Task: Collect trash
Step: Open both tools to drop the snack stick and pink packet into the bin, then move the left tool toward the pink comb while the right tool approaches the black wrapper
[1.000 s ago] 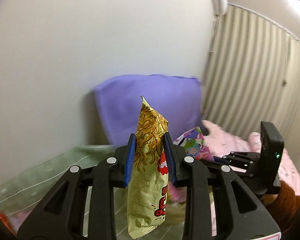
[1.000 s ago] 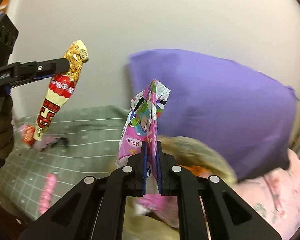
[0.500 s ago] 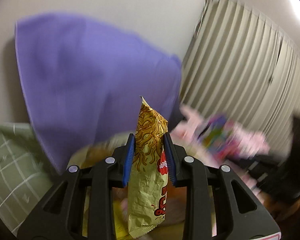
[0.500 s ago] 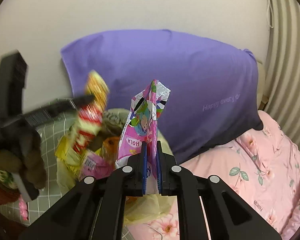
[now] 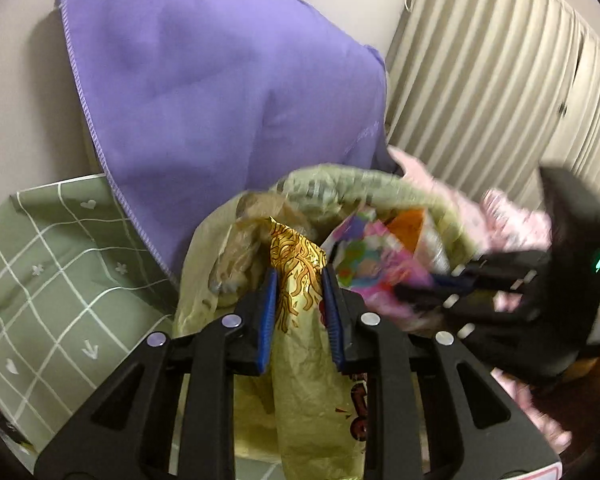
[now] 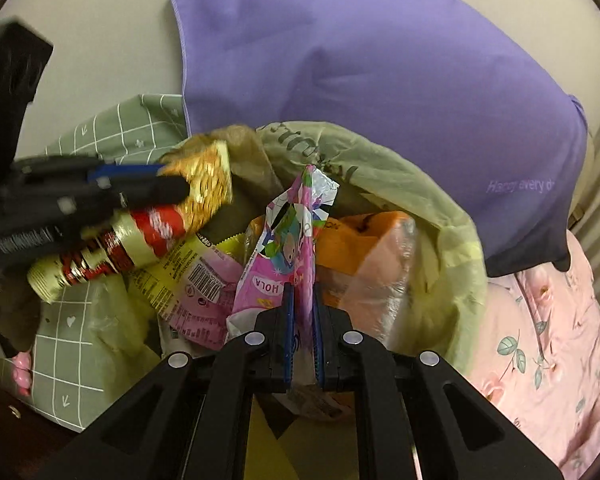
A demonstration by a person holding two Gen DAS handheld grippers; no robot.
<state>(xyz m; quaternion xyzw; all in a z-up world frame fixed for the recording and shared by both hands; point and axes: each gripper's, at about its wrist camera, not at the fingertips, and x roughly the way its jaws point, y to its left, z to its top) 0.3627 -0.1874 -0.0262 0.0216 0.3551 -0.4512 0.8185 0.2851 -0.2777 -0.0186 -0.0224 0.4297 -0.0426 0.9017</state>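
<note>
From the left wrist view the right gripper [image 5: 416, 286] is smeared with blur. The gold noodle packet [image 5: 308, 360] runs off the bottom edge. Deeper contents of the trash bag [image 6: 428, 200] lie buried.

left tongs [image 5: 299, 296] closing on noodle packet [image 5: 300, 280]

The left gripper [image 5: 299, 294] jaws are closing on a wrapper while the right gripper [image 6: 301, 316] clamps another, both angled downward.
</note>
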